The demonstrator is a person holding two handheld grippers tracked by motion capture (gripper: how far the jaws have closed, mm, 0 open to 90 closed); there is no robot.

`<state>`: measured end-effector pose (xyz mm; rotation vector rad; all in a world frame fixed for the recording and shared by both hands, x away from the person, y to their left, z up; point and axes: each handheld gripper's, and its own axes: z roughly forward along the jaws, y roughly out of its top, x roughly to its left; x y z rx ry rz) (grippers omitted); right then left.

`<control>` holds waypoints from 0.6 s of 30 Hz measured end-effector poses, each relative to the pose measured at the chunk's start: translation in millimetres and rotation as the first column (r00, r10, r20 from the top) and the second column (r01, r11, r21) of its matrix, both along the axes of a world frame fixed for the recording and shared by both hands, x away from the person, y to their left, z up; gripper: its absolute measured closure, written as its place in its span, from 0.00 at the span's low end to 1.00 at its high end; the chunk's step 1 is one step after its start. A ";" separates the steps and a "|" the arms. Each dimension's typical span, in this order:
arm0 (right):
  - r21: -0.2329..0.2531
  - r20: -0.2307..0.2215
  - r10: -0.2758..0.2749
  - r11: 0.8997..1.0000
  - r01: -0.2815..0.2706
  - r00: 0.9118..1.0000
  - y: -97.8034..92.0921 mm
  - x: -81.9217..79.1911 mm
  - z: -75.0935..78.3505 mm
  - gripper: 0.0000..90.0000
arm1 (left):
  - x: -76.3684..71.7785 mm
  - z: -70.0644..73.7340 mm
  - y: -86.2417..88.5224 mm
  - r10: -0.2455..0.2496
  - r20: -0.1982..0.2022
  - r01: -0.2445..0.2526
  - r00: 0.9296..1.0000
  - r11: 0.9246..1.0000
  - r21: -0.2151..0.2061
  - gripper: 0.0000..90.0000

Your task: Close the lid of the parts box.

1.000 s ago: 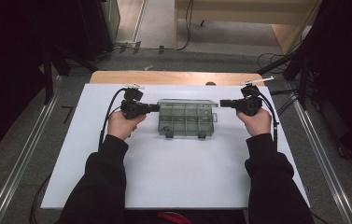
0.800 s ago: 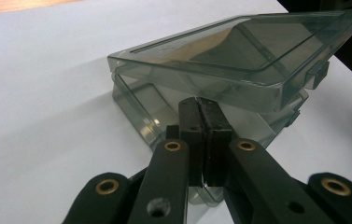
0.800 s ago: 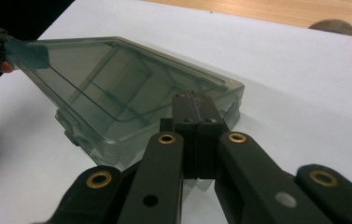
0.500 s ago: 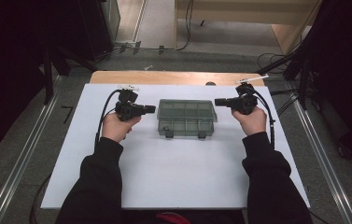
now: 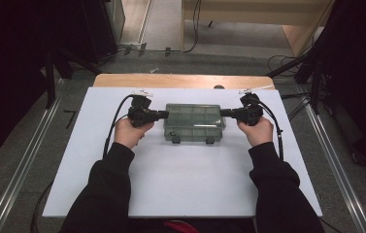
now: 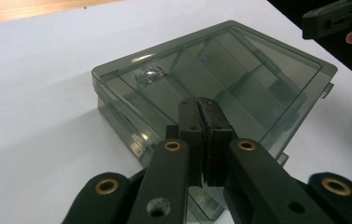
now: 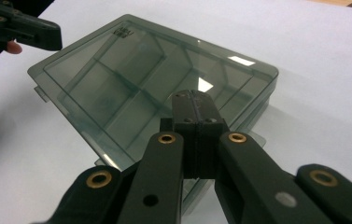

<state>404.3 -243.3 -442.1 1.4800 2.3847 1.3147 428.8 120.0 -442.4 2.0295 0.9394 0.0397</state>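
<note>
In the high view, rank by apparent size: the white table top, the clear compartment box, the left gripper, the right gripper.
1. White table top, by far the largest.
2. Clear compartment box.
3. Left gripper and right gripper: they look alike in size, so no ranking between them.

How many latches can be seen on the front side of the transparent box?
2. Both sit on the near edge of the transparent box in the high view: one latch toward its left end, the other latch toward its right end. Others may be hidden.
</note>
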 end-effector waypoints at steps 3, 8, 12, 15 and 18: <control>-0.014 0.010 0.010 1.000 -0.010 1.000 3.4 -3.4 -1.9 0.98 | -1.0 -2.5 -2.1 -0.009 0.009 0.009 1.000 1.000 0.007 0.99; -0.028 0.025 0.017 0.999 -0.017 1.000 6.9 -9.5 -4.8 0.98 | -4.6 -4.7 -3.2 -0.016 0.020 0.016 1.000 1.000 0.009 0.99; -0.017 0.024 0.014 1.000 -0.013 1.000 5.7 -12.4 -5.7 0.98 | -7.1 -7.3 -3.8 -0.021 0.029 0.021 0.999 1.000 0.006 0.99; -0.028 0.022 0.014 1.000 -0.014 1.000 6.3 -14.6 -8.8 0.98 | -8.8 -9.6 -5.8 -0.030 0.035 0.029 0.999 0.999 0.012 0.99; -0.034 0.017 0.013 0.999 -0.012 1.000 6.7 -15.7 -12.7 0.98 | -10.1 -12.5 -7.7 -0.037 0.040 0.036 0.998 0.999 0.018 0.99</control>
